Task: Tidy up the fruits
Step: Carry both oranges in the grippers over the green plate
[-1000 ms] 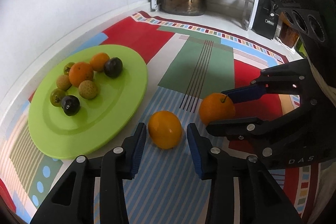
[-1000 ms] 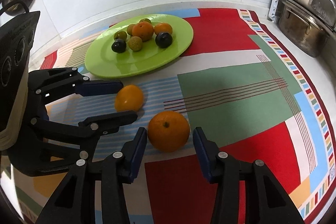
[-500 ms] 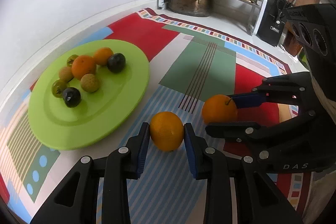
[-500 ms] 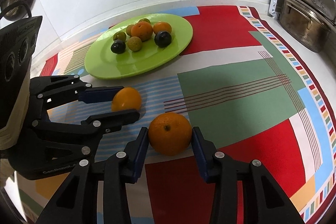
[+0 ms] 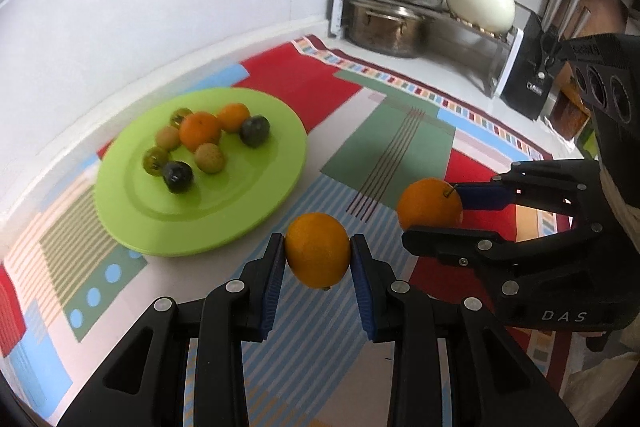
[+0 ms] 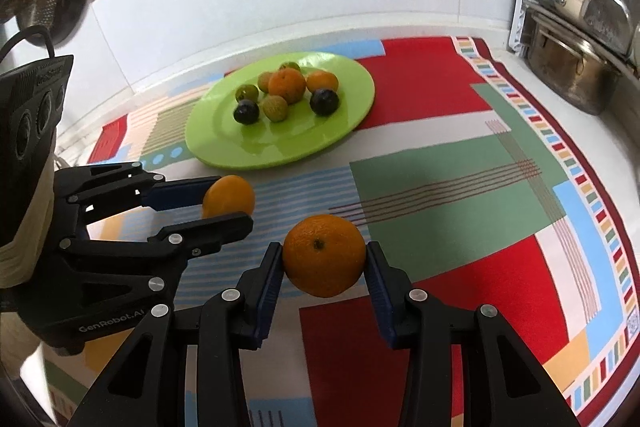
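Smooth orange [image 5: 318,249] pinched in left gripper [image 5: 318,259] jaws; stemmed orange [image 6: 324,254] pinched in right gripper [image 6: 325,267] jaws; green plate [image 5: 224,223] just beside.

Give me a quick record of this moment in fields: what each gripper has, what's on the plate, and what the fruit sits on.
left gripper: shut on the yellow-orange fruit, fingers pressing both sides
right gripper: shut on the orange, stem end facing the camera
green plate: on the mat, beyond both grippers
fruit on plate: two oranges, two dark round fruits, four small greenish or tan ones, clustered toward the far side
surface: patterned mat on a white counter
background: pots on a rack in the corner
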`<state>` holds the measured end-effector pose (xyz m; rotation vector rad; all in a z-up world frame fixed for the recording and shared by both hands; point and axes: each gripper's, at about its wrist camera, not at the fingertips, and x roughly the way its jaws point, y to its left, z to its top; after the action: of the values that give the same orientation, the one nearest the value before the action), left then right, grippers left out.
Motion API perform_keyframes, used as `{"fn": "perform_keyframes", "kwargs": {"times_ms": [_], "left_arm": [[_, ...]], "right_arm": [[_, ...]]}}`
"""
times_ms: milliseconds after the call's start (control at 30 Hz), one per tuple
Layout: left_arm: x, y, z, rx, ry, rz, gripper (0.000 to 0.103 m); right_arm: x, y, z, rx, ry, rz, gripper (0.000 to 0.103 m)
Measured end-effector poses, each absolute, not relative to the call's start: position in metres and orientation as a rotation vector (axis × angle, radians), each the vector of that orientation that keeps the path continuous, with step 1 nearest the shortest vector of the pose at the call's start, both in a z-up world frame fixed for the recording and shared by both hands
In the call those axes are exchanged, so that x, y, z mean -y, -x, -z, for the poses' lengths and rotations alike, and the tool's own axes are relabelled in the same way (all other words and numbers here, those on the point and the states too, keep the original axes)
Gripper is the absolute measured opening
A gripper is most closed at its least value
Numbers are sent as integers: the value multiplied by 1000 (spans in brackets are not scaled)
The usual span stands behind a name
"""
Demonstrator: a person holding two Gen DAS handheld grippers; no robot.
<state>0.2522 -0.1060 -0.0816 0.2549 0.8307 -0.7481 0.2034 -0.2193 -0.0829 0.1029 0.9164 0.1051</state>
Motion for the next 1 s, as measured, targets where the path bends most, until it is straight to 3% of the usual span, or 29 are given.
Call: {"fn": "perform_keyframes", "kwargs": {"times_ms": [1000], "left_arm": [[74, -229, 6, -657, -180, 542, 33]], "right_arm": [[208, -190, 10, -716, -53, -145, 42]]}}
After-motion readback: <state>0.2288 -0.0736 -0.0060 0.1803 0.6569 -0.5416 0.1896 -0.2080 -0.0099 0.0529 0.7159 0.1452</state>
